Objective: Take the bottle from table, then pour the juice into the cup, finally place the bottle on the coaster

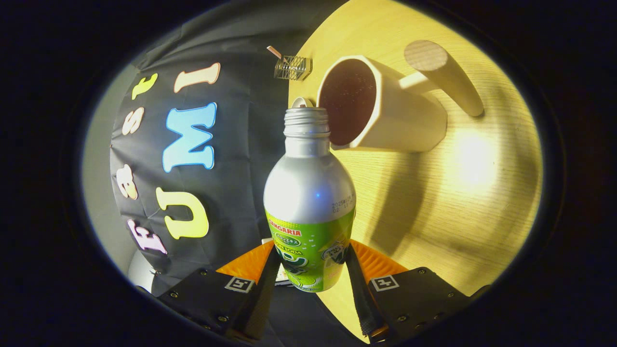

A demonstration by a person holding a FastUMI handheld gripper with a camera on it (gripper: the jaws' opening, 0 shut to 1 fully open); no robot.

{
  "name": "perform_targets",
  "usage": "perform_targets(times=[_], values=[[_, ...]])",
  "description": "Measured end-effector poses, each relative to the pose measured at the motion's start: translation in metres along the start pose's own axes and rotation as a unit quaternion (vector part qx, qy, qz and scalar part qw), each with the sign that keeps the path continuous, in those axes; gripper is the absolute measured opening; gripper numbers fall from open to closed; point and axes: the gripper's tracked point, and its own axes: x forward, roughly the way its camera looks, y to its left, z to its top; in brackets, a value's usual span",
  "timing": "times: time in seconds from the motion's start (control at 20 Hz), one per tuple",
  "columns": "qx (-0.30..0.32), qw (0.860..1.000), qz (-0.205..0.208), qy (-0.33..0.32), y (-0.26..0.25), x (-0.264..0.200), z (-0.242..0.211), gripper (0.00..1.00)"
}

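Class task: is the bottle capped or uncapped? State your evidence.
Uncapped. The bottle, held between the gripper's jaws, shows bare neck threads and an open rim, its mouth at the cup.

The gripper (312, 282) at the bottom of the frame has two chunky dark mounting blocks with small screws, a square black-and-white marker tag on each, plus ribbed orange panels behind its two slim fingers.
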Motion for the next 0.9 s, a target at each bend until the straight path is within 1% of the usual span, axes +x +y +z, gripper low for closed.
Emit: perform_targets(times=[0.3,0.45,0.9], values=[[0.027,1.000,-0.002,0.004,0.003,-0.003,0.001,0.73],[0.049,0.999,0.001,0.004,0.007,-0.003,0.001,0.73],[0.085,0.996,0.010,0.017,0.015,-0.002,0.001,0.73]])
